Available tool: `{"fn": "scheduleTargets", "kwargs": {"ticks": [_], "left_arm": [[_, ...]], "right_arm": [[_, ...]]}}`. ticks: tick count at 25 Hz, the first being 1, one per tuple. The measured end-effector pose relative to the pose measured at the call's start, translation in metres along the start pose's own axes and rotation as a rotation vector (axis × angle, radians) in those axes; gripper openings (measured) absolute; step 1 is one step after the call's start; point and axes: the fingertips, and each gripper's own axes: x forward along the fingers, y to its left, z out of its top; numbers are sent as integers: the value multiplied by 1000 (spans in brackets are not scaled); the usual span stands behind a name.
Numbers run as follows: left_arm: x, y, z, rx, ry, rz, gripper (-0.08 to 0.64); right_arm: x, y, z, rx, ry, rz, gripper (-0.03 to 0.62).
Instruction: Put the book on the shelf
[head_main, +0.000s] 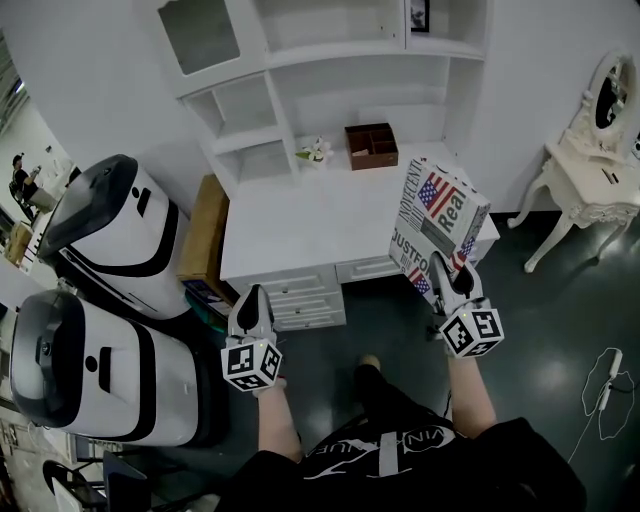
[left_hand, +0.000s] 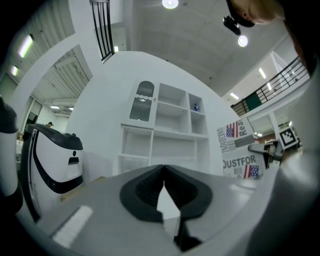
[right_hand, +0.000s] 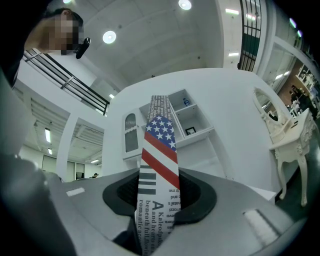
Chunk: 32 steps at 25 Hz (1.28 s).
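Observation:
The book (head_main: 437, 225) has a newsprint cover with American flag patches. My right gripper (head_main: 452, 275) is shut on its lower edge and holds it upright over the right front corner of the white desk (head_main: 300, 230). In the right gripper view the book's spine (right_hand: 160, 145) stands between the pads. The white shelf unit (head_main: 330, 60) rises at the back of the desk, and the left gripper view shows its open compartments (left_hand: 172, 132). My left gripper (head_main: 251, 292) hovers before the desk drawers, shut and holding nothing (left_hand: 163, 170). The book (left_hand: 240, 150) shows at that view's right.
A brown divided box (head_main: 371, 145) and a small flower sprig (head_main: 315, 152) sit at the back of the desk. Two large white and black machines (head_main: 115, 235) stand at the left beside a cardboard box (head_main: 205, 225). A white dressing table (head_main: 590, 170) stands at the right.

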Motion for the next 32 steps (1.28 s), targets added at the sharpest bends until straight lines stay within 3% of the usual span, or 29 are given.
{"fn": "scheduleTargets", "kwargs": {"ticks": [13, 22, 32], "left_arm": [[146, 38, 24, 29, -38, 5, 0], [246, 54, 26, 52, -19, -10, 0], [306, 56, 19, 46, 24, -22, 0]], "right_arm": [[166, -23, -2, -5, -48, 78, 156], [264, -47, -2, 16, -85, 108, 156], [349, -50, 10, -63, -69, 206, 156]]}}
